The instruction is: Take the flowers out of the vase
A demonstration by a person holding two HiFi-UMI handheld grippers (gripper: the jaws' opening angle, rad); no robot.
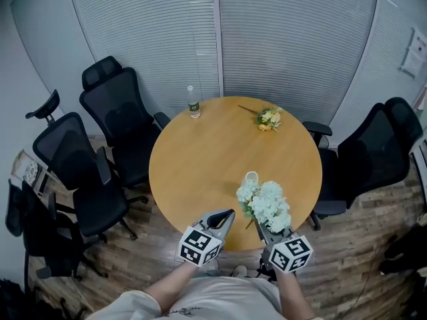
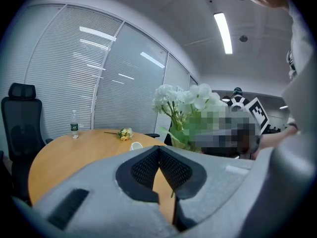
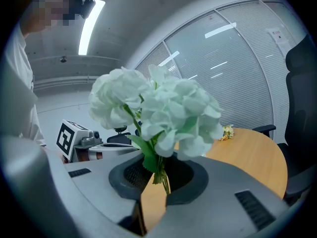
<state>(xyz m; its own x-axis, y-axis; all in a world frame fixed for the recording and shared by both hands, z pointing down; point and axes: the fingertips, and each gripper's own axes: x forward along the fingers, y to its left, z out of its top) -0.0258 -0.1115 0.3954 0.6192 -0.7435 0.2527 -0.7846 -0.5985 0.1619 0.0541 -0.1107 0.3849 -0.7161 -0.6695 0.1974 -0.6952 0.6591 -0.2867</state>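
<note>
My right gripper (image 1: 261, 227) is shut on the green stems of a white flower bunch (image 1: 268, 204), held over the near edge of the round wooden table (image 1: 200, 159). In the right gripper view the stems (image 3: 161, 175) sit pinched between the pads and the blooms (image 3: 158, 110) fill the middle. A small white vase (image 1: 251, 177) stands on the table just beyond the bunch, with no stems in it. A yellow flower bunch (image 1: 269, 118) lies at the table's far right. My left gripper (image 1: 230, 213) is shut with nothing between its jaws, left of the white bunch.
A water bottle (image 1: 193, 103) stands at the table's far edge. Black office chairs (image 1: 113, 119) crowd the left side, and another chair (image 1: 373, 152) stands on the right. Slatted blinds (image 1: 220, 32) close off the back.
</note>
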